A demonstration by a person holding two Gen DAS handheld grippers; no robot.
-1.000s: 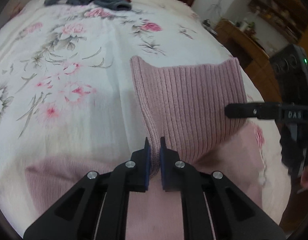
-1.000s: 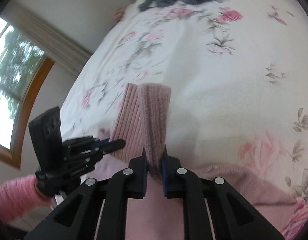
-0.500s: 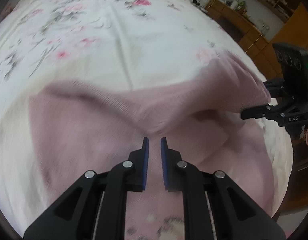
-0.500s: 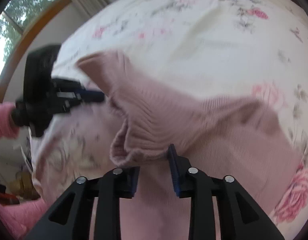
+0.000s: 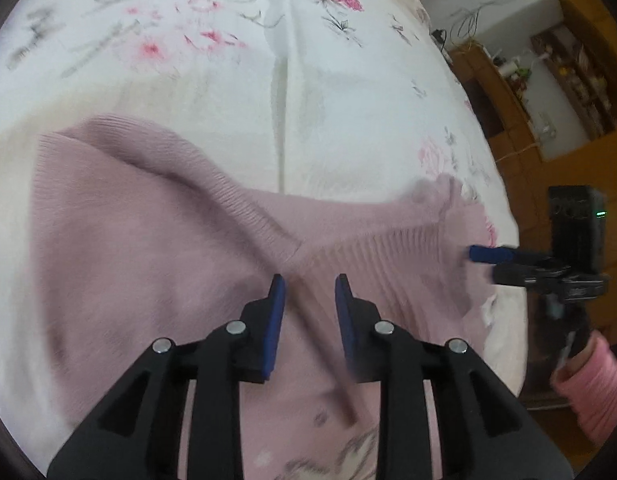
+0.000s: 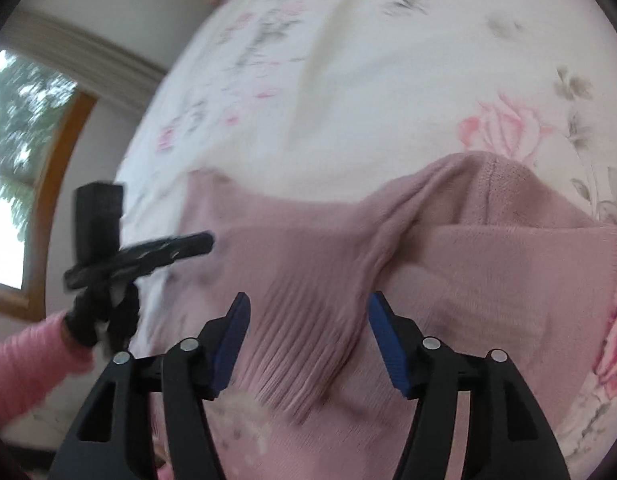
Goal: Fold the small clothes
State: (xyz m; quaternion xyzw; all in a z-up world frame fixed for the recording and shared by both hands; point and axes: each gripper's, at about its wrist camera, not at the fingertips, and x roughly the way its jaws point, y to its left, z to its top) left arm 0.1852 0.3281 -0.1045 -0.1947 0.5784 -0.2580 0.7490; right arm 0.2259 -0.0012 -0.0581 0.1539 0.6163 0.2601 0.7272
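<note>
The white bedspread printed with pink roses and grey-green leaves (image 5: 348, 128) fills both views and serves as the folding surface. On its near portion lies the dusty-pink ribbed knit garment (image 5: 148, 248), spread mostly flat, with one ribbed band laid diagonally across its body and a rumpled ridge toward its right side in the right wrist view (image 6: 408, 216).

The left gripper (image 5: 306, 292) hangs just above the middle of the knit, its blue-padded fingers (image 5: 274, 320) spread apart with nothing between them. The right gripper (image 6: 308, 320) stands over the ribbed band, its fingers (image 6: 384, 340) likewise spread wide and empty; the cloth lies beneath them, not pinched. Each gripper appears from the side in the other's view, at the garment's edge, held by a person's hand in a pink knit sleeve (image 5: 592, 384).

Judged from this layout, one fold has been laid down and let go, and the step in hand is the pause between folds. The next move calls for a fresh pinch on an outer edge or corner of the knit, both grippers closing on matching points, then a lift across the body; the rumpled ridge would want smoothing first, since soft knit drags and bunches.

Beyond the bed stand a wooden shelf unit (image 5: 580, 60) and a wood-framed window (image 6: 24, 160). Nothing lies upon the garment or blocks either gripper. Both views are motion-blurred, so fine detail of the hem is uncertain.
</note>
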